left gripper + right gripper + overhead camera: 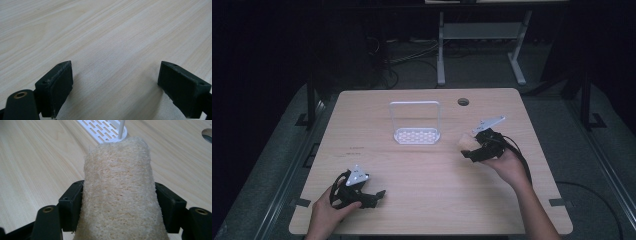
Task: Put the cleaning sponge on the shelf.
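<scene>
A pale, fibrous loofah sponge (pixel 120 192) stands between the jaws of my right gripper (pixel 119 202), and both pads press into its sides. From above, the right gripper (pixel 473 148) hovers right of the table's middle with the sponge (pixel 467 143) at its tip. A white rack (pixel 415 135) with a perforated base and a tall wire frame stands mid-table, left of that gripper; its base (pixel 105 131) lies just beyond the sponge. My left gripper (pixel 374 196) rests low near the front left, and its pads (pixel 58 86) stand wide apart over bare wood.
The light wooden table (pixel 377 165) has a round cable hole (pixel 463 102) at the back right. Beyond the far edge stand the white legs of another desk (pixel 441 50) on a dark floor with cables.
</scene>
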`<act>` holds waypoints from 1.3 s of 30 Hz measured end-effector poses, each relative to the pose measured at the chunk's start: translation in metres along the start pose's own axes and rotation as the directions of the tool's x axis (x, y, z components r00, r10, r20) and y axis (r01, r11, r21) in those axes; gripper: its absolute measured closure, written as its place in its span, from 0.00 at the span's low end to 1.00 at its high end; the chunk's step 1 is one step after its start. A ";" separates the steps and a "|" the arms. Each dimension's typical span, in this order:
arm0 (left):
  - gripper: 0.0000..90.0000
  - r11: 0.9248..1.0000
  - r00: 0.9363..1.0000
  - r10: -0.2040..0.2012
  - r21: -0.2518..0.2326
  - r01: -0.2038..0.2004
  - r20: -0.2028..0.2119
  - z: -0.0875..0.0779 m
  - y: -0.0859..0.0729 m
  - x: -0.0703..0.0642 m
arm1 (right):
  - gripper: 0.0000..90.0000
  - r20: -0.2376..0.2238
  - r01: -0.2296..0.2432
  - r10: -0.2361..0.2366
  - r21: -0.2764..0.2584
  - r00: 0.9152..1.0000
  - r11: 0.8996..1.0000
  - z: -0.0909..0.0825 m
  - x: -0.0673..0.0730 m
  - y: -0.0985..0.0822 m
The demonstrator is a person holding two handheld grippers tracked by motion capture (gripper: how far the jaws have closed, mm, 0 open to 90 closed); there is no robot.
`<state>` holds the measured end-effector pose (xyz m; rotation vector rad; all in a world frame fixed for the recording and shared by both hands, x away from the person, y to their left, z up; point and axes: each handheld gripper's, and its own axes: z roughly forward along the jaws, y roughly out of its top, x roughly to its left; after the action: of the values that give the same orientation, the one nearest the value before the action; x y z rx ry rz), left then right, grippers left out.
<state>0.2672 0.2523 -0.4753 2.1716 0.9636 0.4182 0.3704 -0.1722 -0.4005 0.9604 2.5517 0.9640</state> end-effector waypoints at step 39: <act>0.13 1.000 1.000 -0.003 0.000 0.003 0.001 0.000 0.000 0.000 | 0.35 -0.055 0.061 -0.061 -0.009 0.997 0.998 0.029 0.016 0.045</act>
<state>0.2671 0.2522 -0.4754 2.1697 0.9656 0.4155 0.3931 -0.1215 -0.3928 0.8605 2.6042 0.9952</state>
